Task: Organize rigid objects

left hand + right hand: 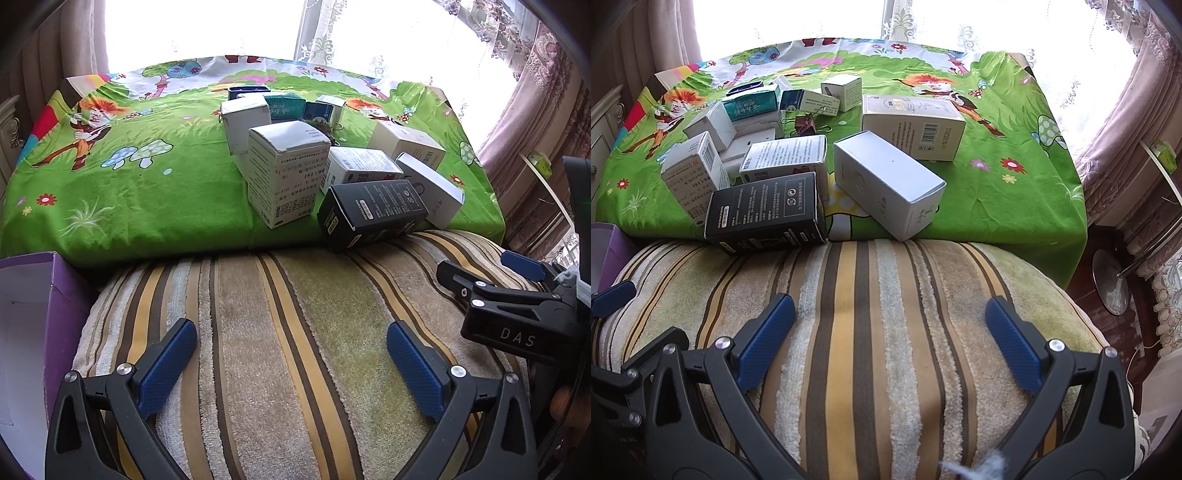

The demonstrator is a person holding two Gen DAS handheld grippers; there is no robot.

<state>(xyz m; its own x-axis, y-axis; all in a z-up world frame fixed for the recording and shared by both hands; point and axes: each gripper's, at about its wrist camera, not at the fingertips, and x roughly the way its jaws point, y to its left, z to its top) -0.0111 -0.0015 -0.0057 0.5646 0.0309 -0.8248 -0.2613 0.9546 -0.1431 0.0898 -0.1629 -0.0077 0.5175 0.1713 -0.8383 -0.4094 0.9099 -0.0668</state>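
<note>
Hovering over a striped towel (886, 332), left gripper (291, 354) and right gripper (890, 332) both spread wide and empty, cluster of small boxes (798, 162) on the green cartoon cloth (1015, 206) ahead, black box (764, 210) at its near edge, purple carton (55, 295) at left

left gripper (291, 347) wide open, held low | right gripper (890, 321) same, gaping, right beside it
</note>
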